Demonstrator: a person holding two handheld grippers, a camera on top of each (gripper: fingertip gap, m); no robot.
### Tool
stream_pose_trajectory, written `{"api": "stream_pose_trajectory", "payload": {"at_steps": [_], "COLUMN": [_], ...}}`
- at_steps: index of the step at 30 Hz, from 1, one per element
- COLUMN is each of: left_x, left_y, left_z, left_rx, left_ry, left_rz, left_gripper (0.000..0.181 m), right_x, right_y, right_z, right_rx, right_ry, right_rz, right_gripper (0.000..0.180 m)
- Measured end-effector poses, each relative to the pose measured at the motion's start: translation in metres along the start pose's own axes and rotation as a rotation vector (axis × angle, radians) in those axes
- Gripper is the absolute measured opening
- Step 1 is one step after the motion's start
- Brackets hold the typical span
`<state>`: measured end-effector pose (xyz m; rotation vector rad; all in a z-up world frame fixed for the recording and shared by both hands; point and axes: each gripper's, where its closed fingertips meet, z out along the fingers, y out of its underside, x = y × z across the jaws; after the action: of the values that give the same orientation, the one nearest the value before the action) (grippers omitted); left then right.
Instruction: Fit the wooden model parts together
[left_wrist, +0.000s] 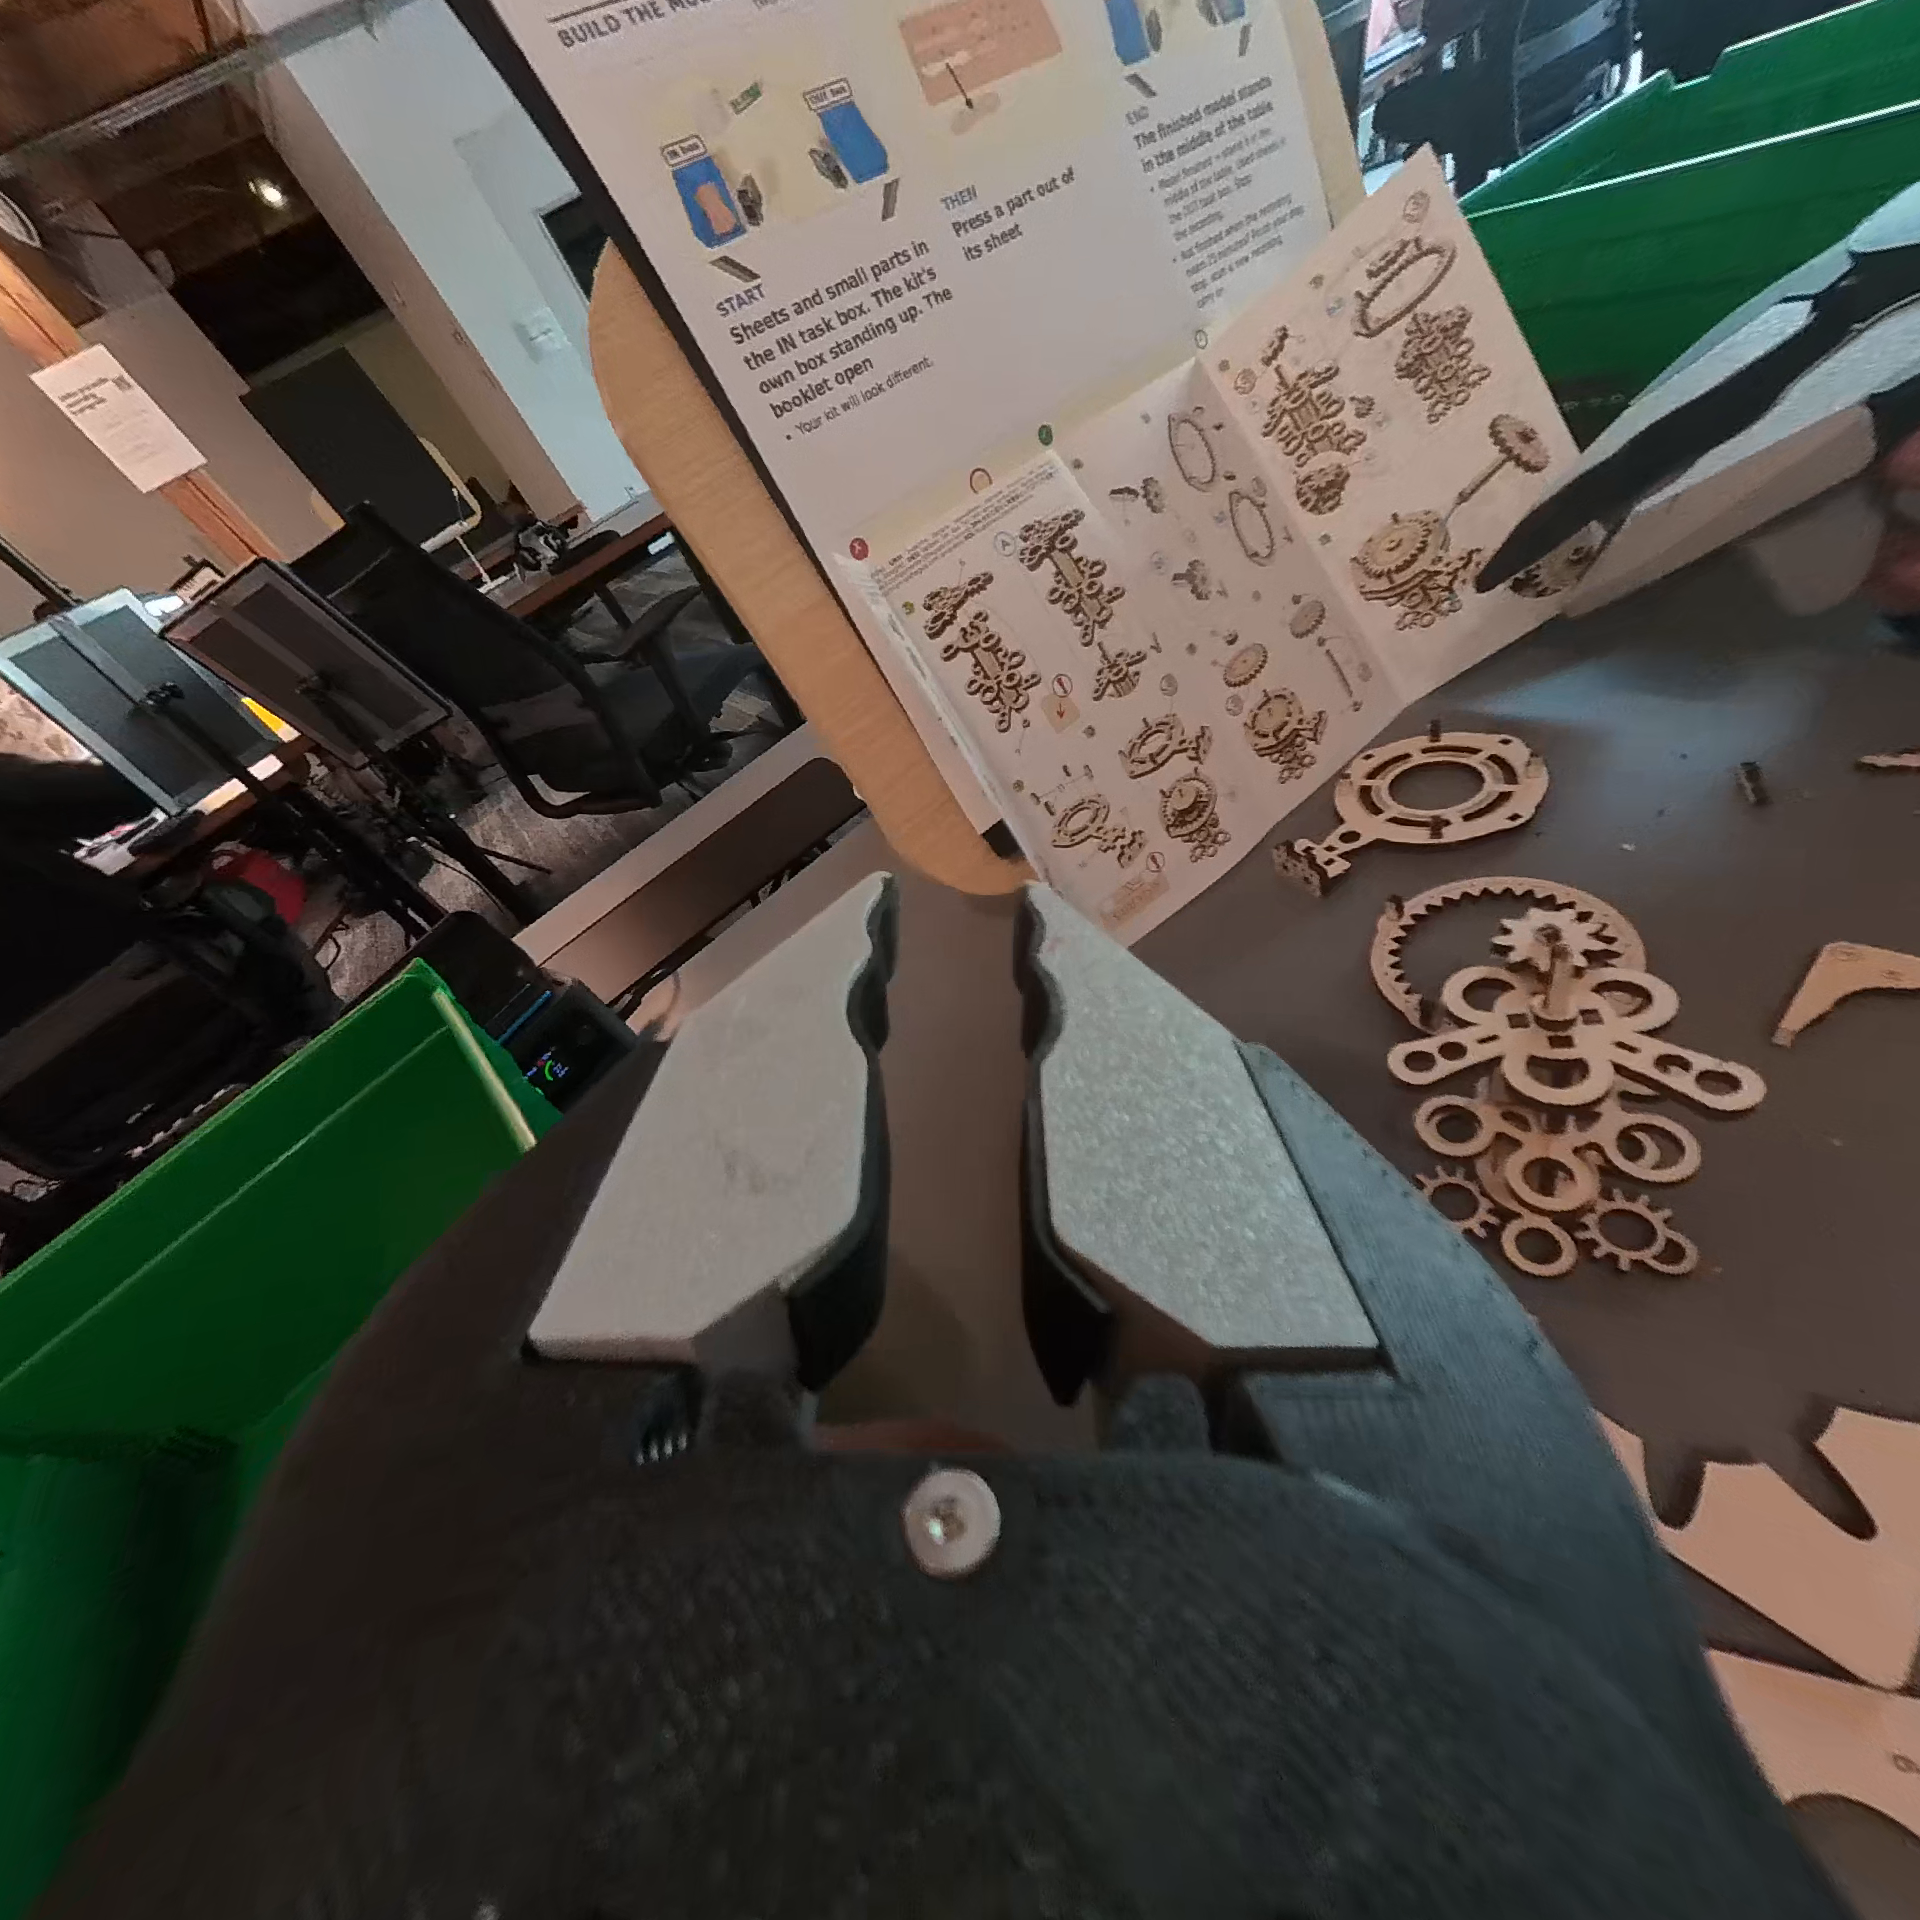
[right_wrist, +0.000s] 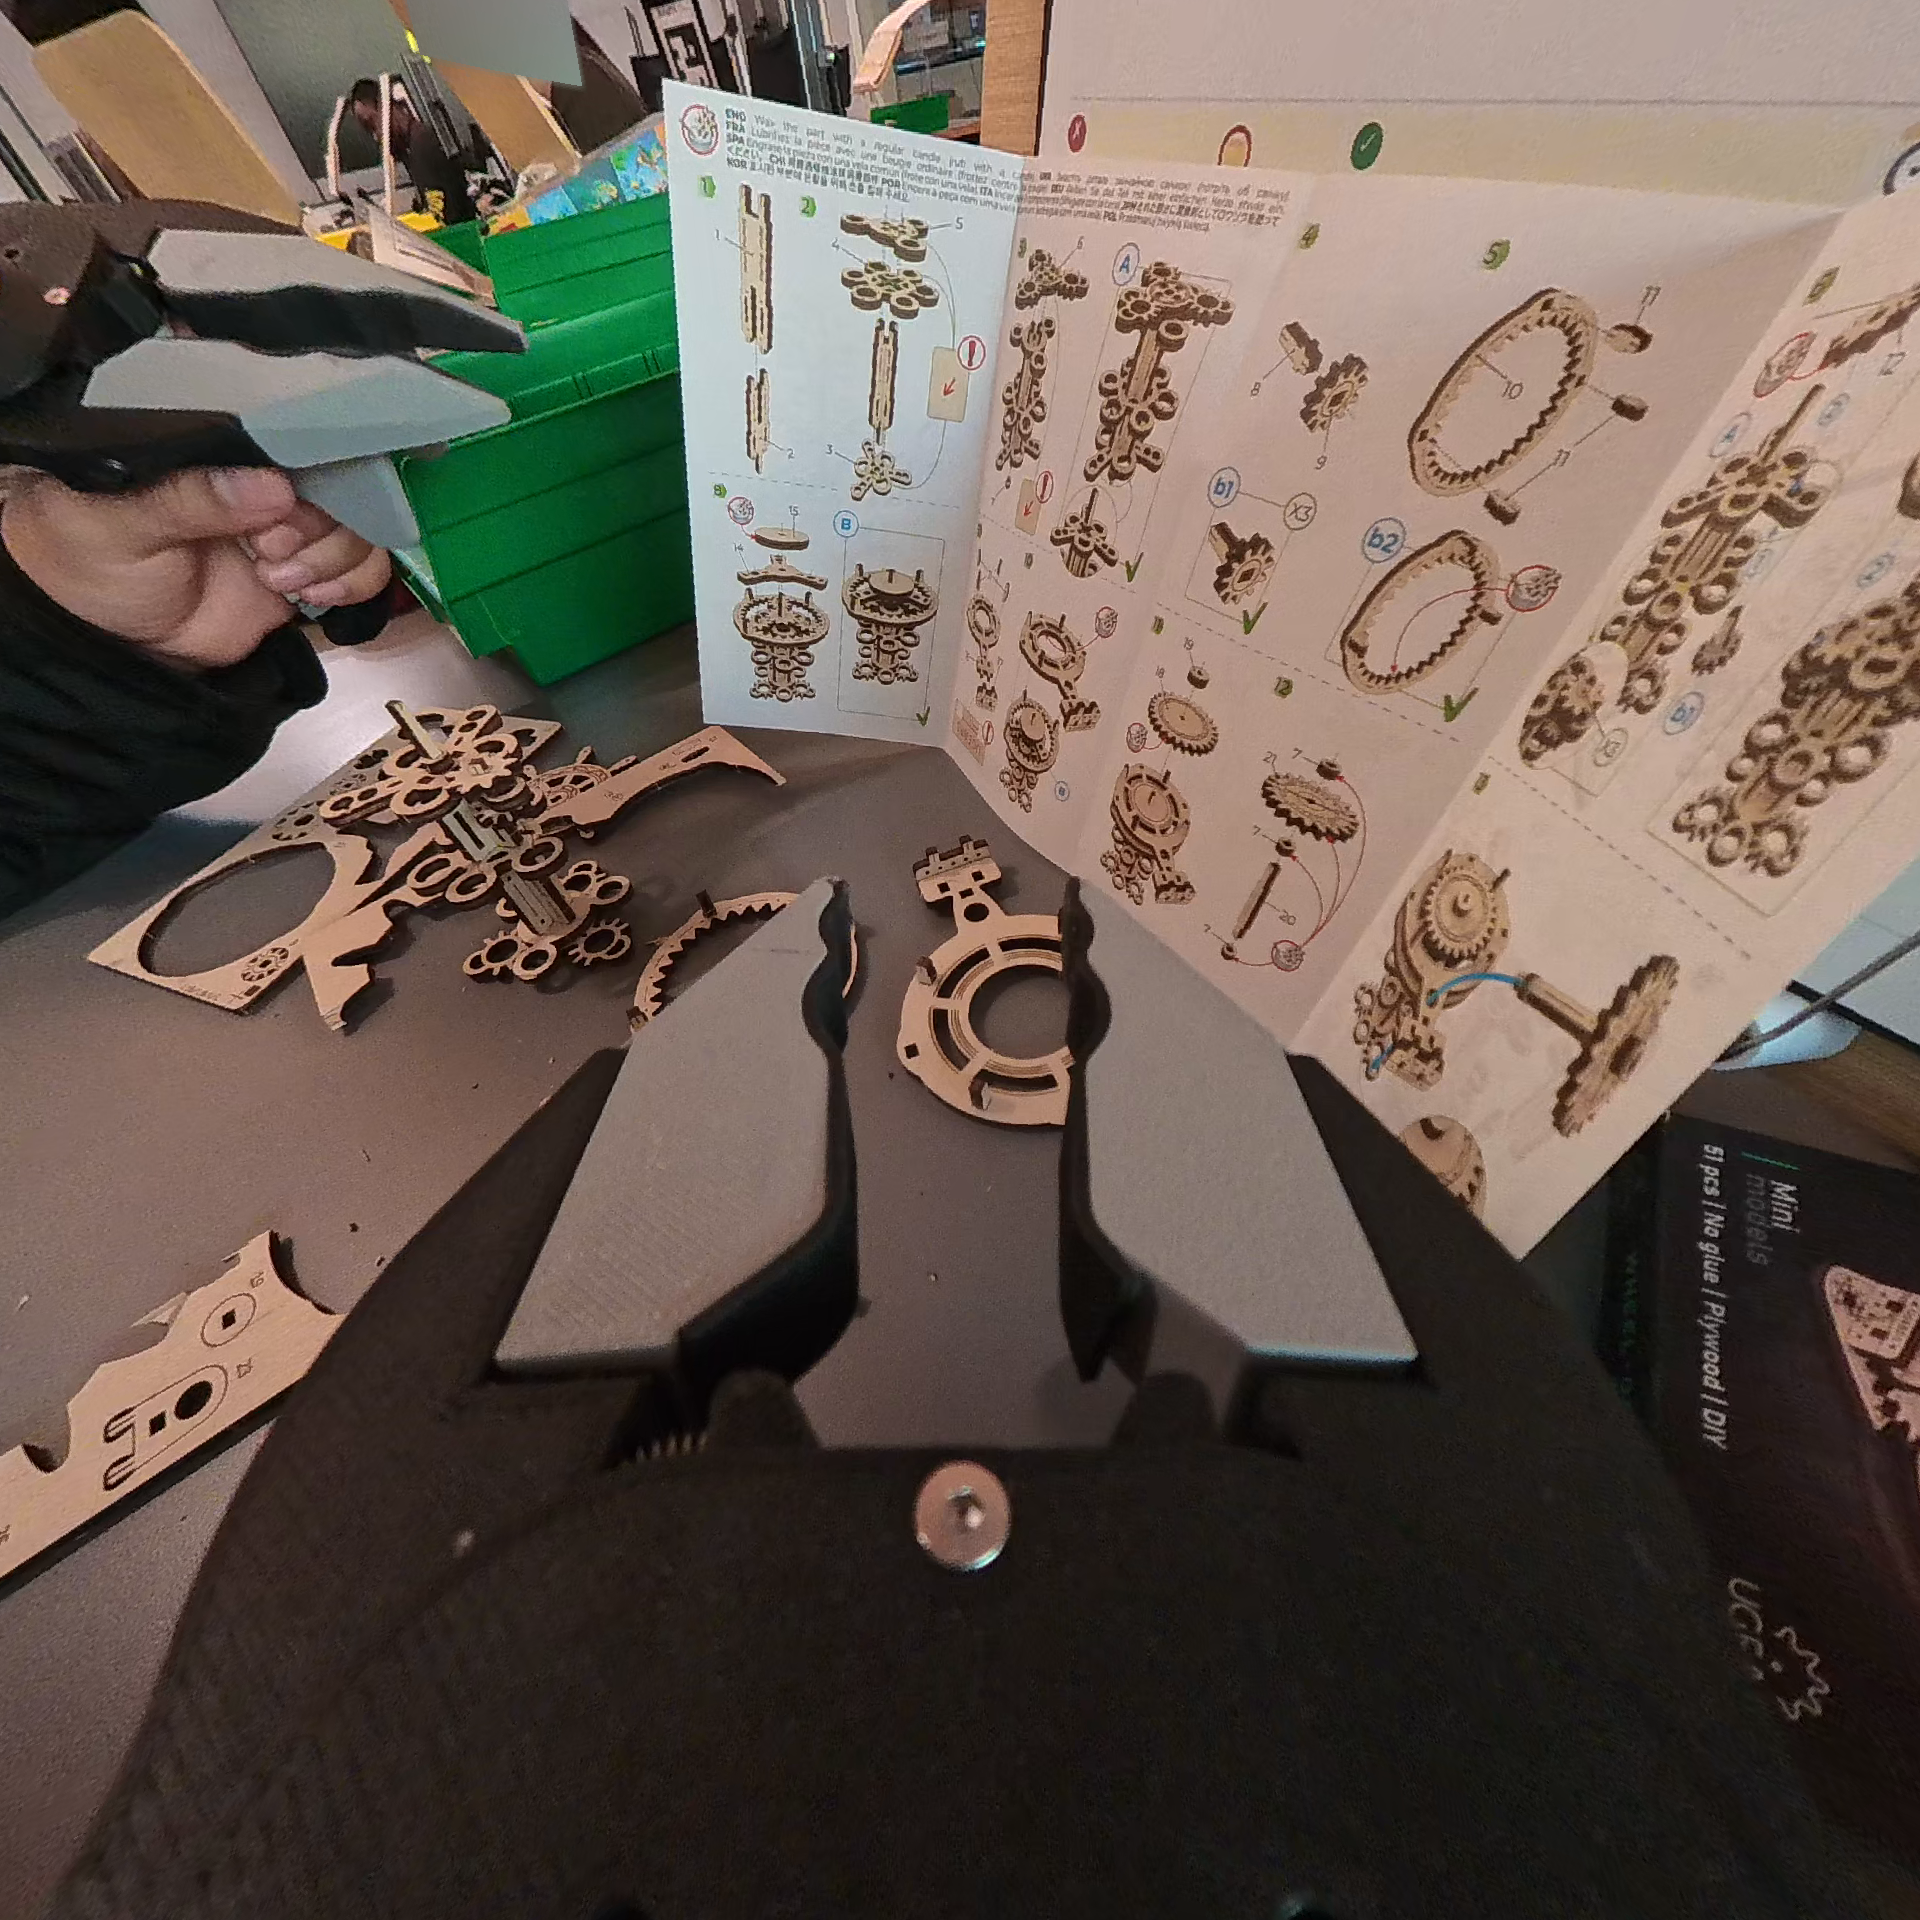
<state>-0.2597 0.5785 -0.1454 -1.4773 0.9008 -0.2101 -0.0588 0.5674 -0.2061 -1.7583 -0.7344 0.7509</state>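
My right gripper (right_wrist: 954, 904) is open and empty, hovering over a flat wooden ring bracket (right_wrist: 987, 1023) that lies on the dark table between its fingers. A toothed wooden ring (right_wrist: 717, 935) lies just left of it, partly hidden by the left finger. A partly built wooden assembly (right_wrist: 488, 831) of looped discs on a shaft rests on a punched sheet (right_wrist: 229, 935). My left gripper (left_wrist: 958, 914) is open and empty, raised near the table's left side, left of the assembly (left_wrist: 1548, 1081), the toothed ring (left_wrist: 1455, 925) and the bracket (left_wrist: 1423, 800).
A folded instruction booklet (right_wrist: 1247, 499) stands at the back, in front of an instruction board (left_wrist: 935, 208). Green bins (right_wrist: 561, 468) stand at the left, one close to my left gripper (left_wrist: 239, 1247). A dark kit box (right_wrist: 1766, 1403) lies at the right. Sheet scraps (right_wrist: 135, 1392) lie at the front. The left gripper's tips are roughly 20 centimeters from the right gripper's.
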Motion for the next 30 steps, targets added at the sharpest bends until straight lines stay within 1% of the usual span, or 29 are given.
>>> {"api": "stream_pose_trajectory", "payload": {"at_steps": [9, 14, 17, 19, 24, 30], "left_x": [0.002, 0.037, 0.065, 0.079, 0.098, 0.114], "left_y": [0.001, -0.003, 0.007, 0.014, 0.035, 0.037], "left_z": [0.0, -0.003, -0.009, -0.012, -0.013, -0.016], "left_rx": [-0.004, 0.006, -0.056, -0.091, -0.179, -0.183], "left_ry": [0.017, 0.22, 0.4, 0.469, 0.552, 0.616], "left_rz": [-0.006, 0.012, 0.031, 0.071, 0.144, 0.144], "left_gripper": [0.018, 0.02, 0.023, 0.025, 0.033, 0.03], "right_x": [0.0, -0.006, -0.018, -0.029, -0.06, -0.089], "right_y": [0.0, 0.0, -0.003, -0.004, -0.007, -0.001], "right_z": [0.0, 0.001, 0.001, 0.002, 0.005, 0.009], "right_rx": [-0.001, 0.003, 0.015, 0.022, 0.032, 0.002], "right_ry": [-0.001, -0.024, -0.083, -0.133, -0.255, -0.35], "right_rz": [0.002, -0.002, -0.012, -0.029, -0.081, -0.138], "right_gripper": [0.037, 0.038, 0.041, 0.042, 0.044, 0.045]}}
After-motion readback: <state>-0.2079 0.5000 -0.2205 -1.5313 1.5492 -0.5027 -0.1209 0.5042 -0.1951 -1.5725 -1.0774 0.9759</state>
